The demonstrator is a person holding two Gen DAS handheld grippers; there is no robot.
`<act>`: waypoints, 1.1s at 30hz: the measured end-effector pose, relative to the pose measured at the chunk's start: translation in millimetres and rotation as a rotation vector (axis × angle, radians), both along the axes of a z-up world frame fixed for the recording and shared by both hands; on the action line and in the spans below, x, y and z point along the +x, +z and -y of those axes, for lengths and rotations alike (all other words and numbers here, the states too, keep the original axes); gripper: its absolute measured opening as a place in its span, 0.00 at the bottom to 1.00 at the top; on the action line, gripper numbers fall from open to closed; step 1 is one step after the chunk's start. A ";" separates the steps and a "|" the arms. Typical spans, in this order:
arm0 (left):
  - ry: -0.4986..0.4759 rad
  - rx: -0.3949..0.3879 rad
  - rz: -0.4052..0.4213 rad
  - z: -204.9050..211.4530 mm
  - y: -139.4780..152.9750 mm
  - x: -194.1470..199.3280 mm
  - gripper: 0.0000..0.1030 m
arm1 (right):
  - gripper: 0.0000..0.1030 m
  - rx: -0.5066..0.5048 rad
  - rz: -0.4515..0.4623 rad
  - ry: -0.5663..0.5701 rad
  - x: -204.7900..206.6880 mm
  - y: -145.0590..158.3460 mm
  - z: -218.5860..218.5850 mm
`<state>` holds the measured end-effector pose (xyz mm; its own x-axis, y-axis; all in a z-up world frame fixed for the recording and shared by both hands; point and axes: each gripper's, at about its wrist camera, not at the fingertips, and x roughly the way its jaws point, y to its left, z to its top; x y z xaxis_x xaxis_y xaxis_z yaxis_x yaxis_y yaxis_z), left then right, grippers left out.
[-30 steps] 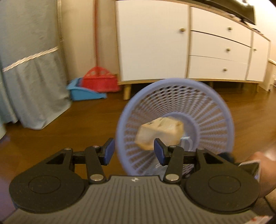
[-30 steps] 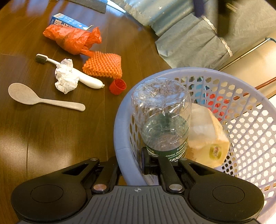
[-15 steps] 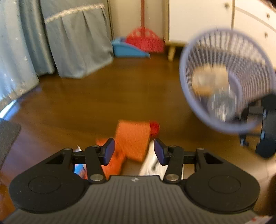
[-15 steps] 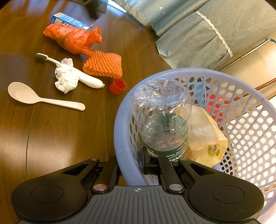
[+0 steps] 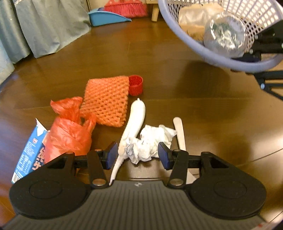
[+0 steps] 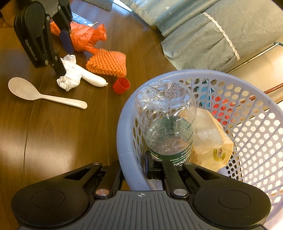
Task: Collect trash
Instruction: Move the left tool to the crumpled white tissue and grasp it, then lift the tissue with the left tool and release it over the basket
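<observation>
left gripper (image 5: 137,154): jaws spread, straddling crumpled tissue (image 5: 150,141) | right gripper (image 6: 133,172): clenched on laundry basket (image 6: 123,141) rim | wooden table (image 5: 212,115) bare between tissue and basket

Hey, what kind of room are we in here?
Probably a room in a home: a dark wooden table strewn with litter, a red broom with a blue dustpan on the floor, and grey-blue curtains behind.
</observation>
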<state>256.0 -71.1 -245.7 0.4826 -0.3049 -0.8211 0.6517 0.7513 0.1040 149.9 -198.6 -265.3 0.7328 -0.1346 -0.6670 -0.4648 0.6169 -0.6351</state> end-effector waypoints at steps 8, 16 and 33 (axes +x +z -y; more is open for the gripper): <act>-0.008 0.014 -0.008 1.5 -5.6 1.9 0.34 | 0.03 -0.002 -0.001 0.000 0.6 -0.3 -0.1; -0.018 0.041 -0.022 1.5 -6.9 1.5 0.12 | 0.03 -0.003 -0.002 0.000 0.8 -0.2 -0.1; 0.044 -0.187 0.061 -0.2 106.2 1.4 0.10 | 0.03 0.001 -0.001 -0.004 1.1 0.5 -1.7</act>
